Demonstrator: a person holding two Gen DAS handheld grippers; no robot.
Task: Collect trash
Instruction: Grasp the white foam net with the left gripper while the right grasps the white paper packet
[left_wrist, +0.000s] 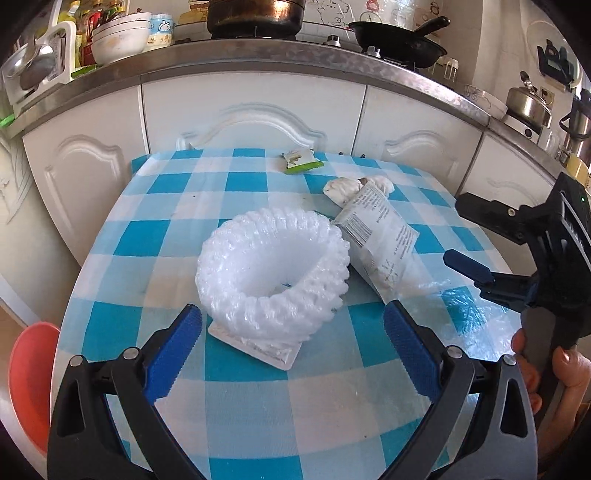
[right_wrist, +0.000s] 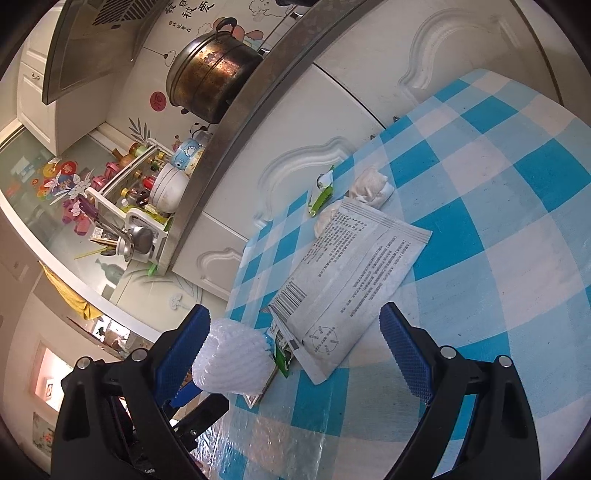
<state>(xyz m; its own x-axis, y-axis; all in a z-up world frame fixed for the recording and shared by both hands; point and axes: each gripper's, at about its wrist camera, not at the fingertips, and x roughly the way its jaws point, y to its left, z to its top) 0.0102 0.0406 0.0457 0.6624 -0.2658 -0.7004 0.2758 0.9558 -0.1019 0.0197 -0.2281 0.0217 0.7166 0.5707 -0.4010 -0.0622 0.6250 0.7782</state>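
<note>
Hiding flat packet (left_wrist: 255, 341): foam net (left_wrist: 273, 273)

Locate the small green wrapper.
In the left wrist view the green wrapper lies at the table's far edge, near the cabinets, beyond the crumpled tissue.

White cabinet doors (left_wrist: 255, 114) run under a steel-edged counter (left_wrist: 280, 59) w/ a big pot (left_wrist: 255, 14), frying pan (left_wrist: 399, 40), stacked bowls (left_wrist: 120, 37). Blue-checked table (left_wrist: 258, 413) in front; range hood (right_wrist: 92, 40) overhead. Orange thing (left_wrist: 31, 376) at left, maybe a stool.
</note>
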